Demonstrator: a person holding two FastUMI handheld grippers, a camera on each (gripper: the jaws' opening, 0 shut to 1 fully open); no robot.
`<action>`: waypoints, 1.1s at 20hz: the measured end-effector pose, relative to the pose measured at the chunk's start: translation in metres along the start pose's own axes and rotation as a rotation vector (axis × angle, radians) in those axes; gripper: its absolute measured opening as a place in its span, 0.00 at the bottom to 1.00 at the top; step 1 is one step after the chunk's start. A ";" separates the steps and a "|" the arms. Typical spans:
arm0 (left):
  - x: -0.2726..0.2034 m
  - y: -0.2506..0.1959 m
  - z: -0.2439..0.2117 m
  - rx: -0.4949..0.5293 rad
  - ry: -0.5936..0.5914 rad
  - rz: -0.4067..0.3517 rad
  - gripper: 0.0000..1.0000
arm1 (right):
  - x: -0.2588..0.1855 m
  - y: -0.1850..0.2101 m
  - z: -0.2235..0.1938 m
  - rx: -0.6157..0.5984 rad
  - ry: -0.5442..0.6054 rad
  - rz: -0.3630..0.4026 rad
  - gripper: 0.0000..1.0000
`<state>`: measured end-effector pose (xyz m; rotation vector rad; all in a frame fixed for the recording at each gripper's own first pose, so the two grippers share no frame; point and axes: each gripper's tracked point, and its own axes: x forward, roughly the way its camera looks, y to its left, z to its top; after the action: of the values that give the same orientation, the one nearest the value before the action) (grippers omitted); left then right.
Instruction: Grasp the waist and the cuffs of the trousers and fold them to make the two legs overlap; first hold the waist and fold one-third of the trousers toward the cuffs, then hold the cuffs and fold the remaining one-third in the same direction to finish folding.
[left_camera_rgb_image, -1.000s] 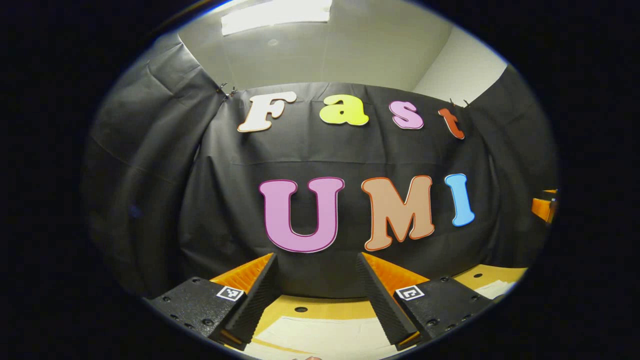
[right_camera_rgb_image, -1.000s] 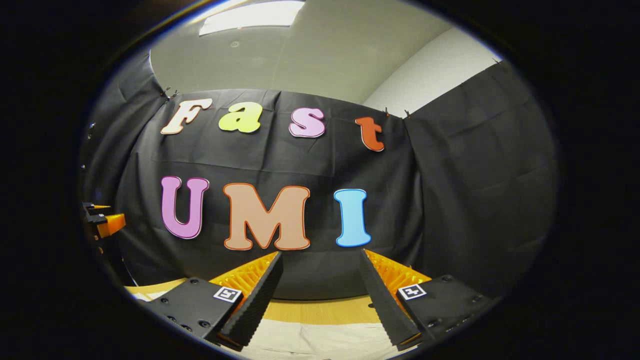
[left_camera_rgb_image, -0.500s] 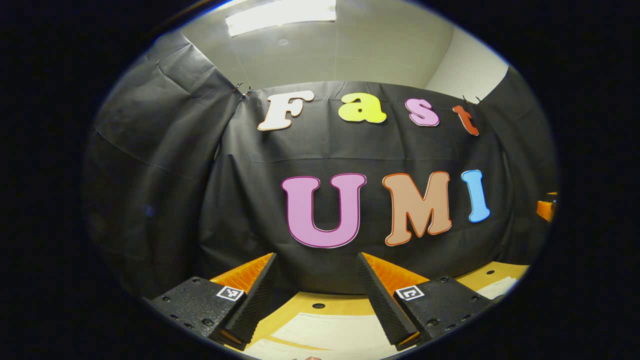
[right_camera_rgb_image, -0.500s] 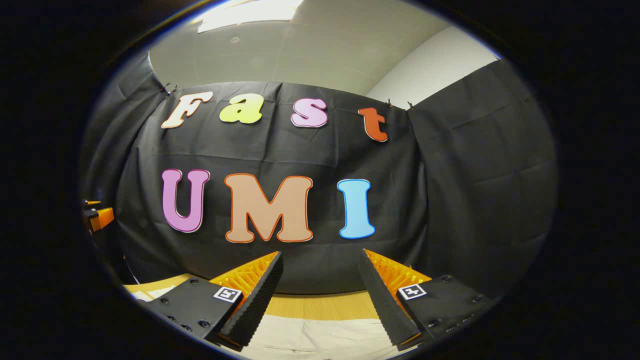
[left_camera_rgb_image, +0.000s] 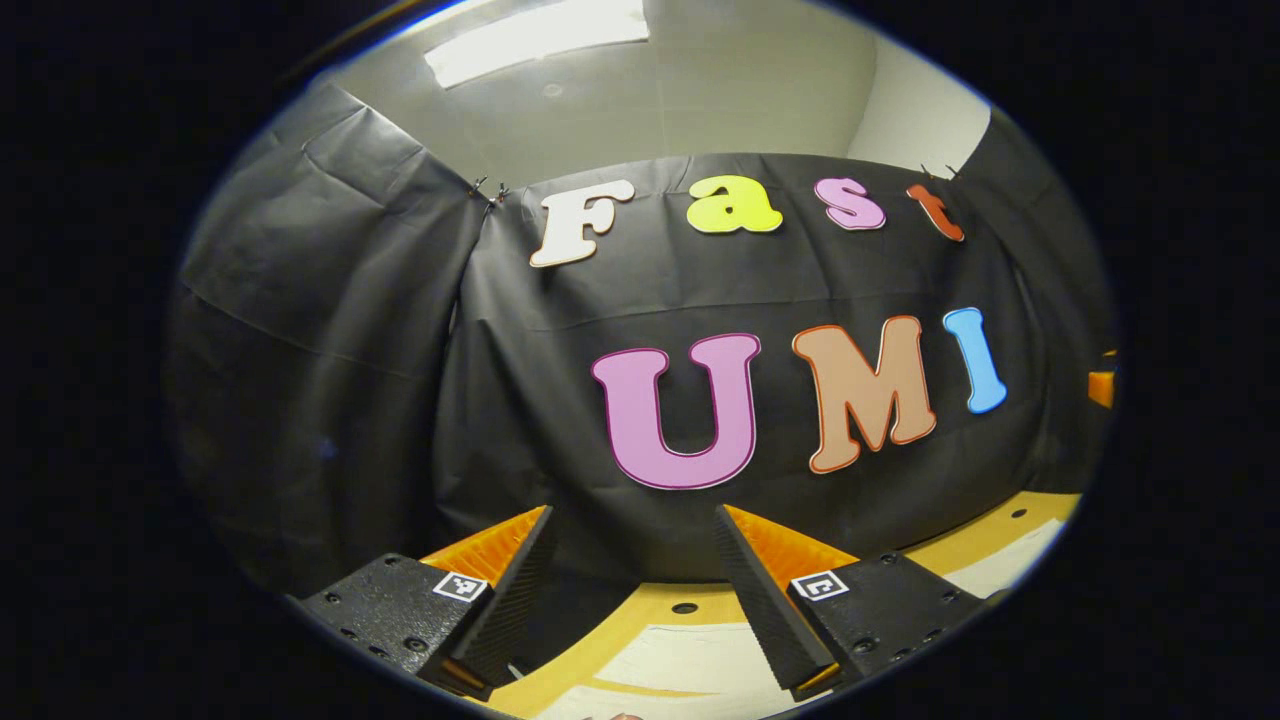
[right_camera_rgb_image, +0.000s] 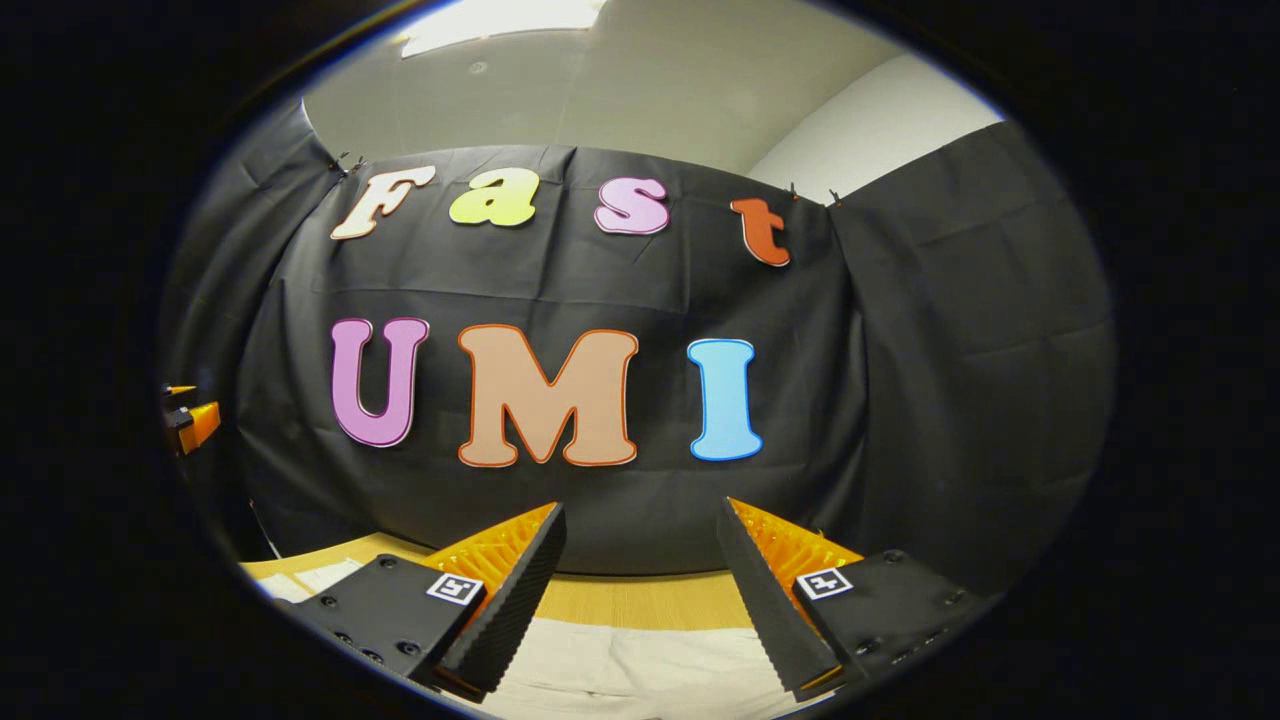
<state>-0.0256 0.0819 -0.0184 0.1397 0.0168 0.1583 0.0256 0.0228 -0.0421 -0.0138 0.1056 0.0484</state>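
The trousers (right_camera_rgb_image: 640, 670), pale cloth, lie flat on the wooden bench (right_camera_rgb_image: 640, 598) below both tools, near its front edge; in the left gripper view a strip of them (left_camera_rgb_image: 700, 650) shows under the fingers, with the bench's far edge beyond and a small hole (left_camera_rgb_image: 684, 607) in the wood. The right gripper (right_camera_rgb_image: 640, 590) hovers above the cloth with its jaws wide and nothing between them; the left gripper (left_camera_rgb_image: 630, 590) is likewise spread and empty. Over the last second both cameras have tipped downward a little, so more bench and cloth shows at the bottom, and the left one has swung toward its own left, the wall sliding right in its view. That reads as the start of an approach: no fold is made yet, and the waist and cuffs are still to be gripped. At the left rim of the right gripper view the other tool's tip (right_camera_rgb_image: 195, 422) shows, well apart.
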 end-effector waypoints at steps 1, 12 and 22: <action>0.000 0.003 -0.001 0.019 -0.004 -0.006 0.94 | 0.003 0.003 0.001 0.002 -0.002 0.003 0.98; -0.041 0.021 -0.060 0.414 0.062 -0.170 0.95 | 0.012 0.020 -0.035 0.026 0.048 0.025 0.98; -0.135 0.001 -0.201 0.781 0.310 -0.602 0.96 | 0.006 0.010 -0.075 0.041 0.120 0.011 0.98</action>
<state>-0.1647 0.0893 -0.2165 0.8772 0.4283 -0.4416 0.0236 0.0318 -0.1170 0.0246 0.2266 0.0559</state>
